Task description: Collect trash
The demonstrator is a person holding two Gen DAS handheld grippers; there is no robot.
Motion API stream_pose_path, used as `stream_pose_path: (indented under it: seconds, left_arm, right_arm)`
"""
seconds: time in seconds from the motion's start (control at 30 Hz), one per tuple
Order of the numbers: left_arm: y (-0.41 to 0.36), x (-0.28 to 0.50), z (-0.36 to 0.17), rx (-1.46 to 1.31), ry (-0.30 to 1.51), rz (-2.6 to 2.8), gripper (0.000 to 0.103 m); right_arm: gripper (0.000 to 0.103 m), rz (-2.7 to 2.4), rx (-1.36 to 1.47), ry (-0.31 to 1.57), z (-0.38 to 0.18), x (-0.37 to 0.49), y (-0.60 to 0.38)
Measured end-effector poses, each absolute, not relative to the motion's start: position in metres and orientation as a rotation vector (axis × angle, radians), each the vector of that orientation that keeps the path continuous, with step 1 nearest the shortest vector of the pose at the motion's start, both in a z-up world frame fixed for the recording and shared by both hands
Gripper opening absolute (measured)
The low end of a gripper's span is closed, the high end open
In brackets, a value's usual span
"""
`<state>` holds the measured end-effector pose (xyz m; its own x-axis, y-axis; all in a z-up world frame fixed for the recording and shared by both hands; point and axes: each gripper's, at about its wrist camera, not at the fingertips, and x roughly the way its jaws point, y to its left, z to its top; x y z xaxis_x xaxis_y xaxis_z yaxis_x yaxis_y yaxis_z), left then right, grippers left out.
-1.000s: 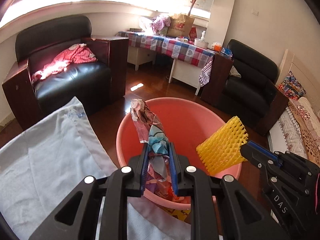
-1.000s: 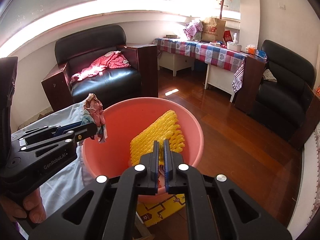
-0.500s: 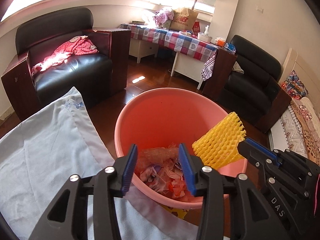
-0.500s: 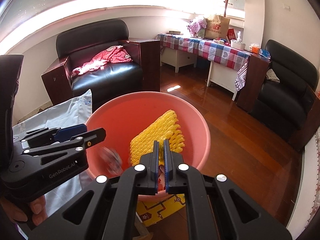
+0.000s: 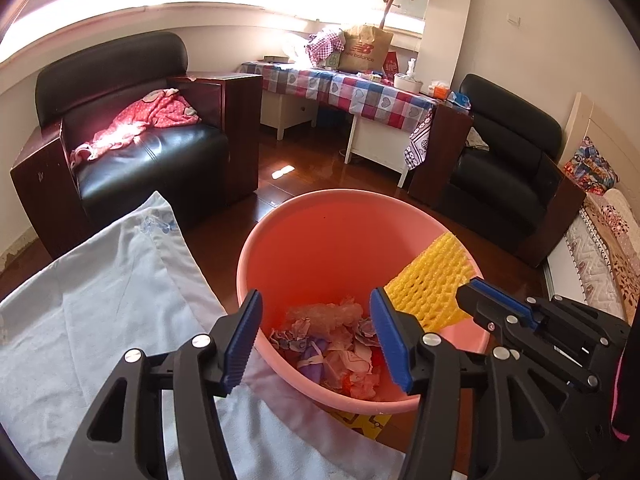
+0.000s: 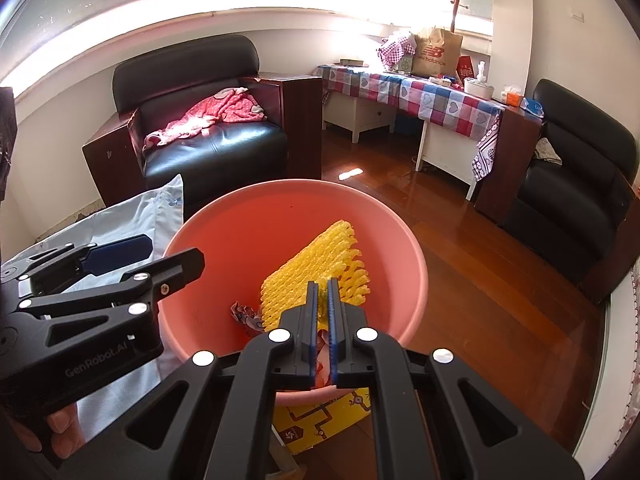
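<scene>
1. Left gripper hung over the near rim of the pink basin, fingers spread wide apart, nothing between them.
2. Right gripper had its fingers clamped together on the lower edge of the yellow foam net; net stuck up and forward over the basin's inside (also seen in the left view at, poking past the right rim).
3. Pink basin in the right view sat centre frame, the left gripper entering from the left side above its rim.
4. Crumpled trash lay in the basin bottom: wrappers, pinkish paper, a clear crinkled plastic piece (exact items hard to tell). One crumpled scrap showed in the right view just left of the net.
5. Light blue cloth covered the bench to the left of the basin, touching its near-left side.
6. Yellow printed card lay under the basin's near edge.
7. Background: black armchair with a red garment on its seat, checkered table carrying a brown paper bag, second black armchair at right, wood floor.
</scene>
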<state>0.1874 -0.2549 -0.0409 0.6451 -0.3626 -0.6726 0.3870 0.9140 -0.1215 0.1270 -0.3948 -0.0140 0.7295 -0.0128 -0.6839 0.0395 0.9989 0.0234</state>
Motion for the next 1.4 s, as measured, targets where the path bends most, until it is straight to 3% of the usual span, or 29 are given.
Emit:
stream_pose_path:
  seconds: [0.4,0.5,0.57,0.6,1.2,1.27,1.4]
  left_arm:
    - [-0.254,0.187,-0.037,0.033,0.755,-0.418,0.061]
    - [-0.254,0.186,-0.036,0.035,0.755,-0.418,0.062]
    - [-0.253,0.186,-0.036,0.033,0.753,-0.417,0.063]
    - [-0.253,0.186,-0.036,0.033,0.753,-0.415,0.063]
    - [-0.247,0.185,-0.027,0.026,0.737,-0.404,0.064]
    - [-0.247,0.184,-0.026,0.026,0.734,-0.404,0.065]
    - [-0.246,0.180,-0.020,0.022,0.720,-0.400,0.066]
  right_arm:
    - [0.005,-0.020,0.052,0.784,-0.019,0.139,-0.397]
    - [0.010,-0.015,0.059,0.792,-0.020,0.143,-0.399]
    - [0.023,-0.008,0.067,0.793,-0.021,0.143,-0.399]
    - [0.024,-0.003,0.071,0.794,-0.021,0.144,-0.399]
    - [0.025,0.011,0.076,0.766,-0.014,0.133,-0.396]
    - [0.036,0.013,0.081,0.763,-0.012,0.131,-0.397]
    - [0.036,0.016,0.090,0.748,-0.008,0.125,-0.396]
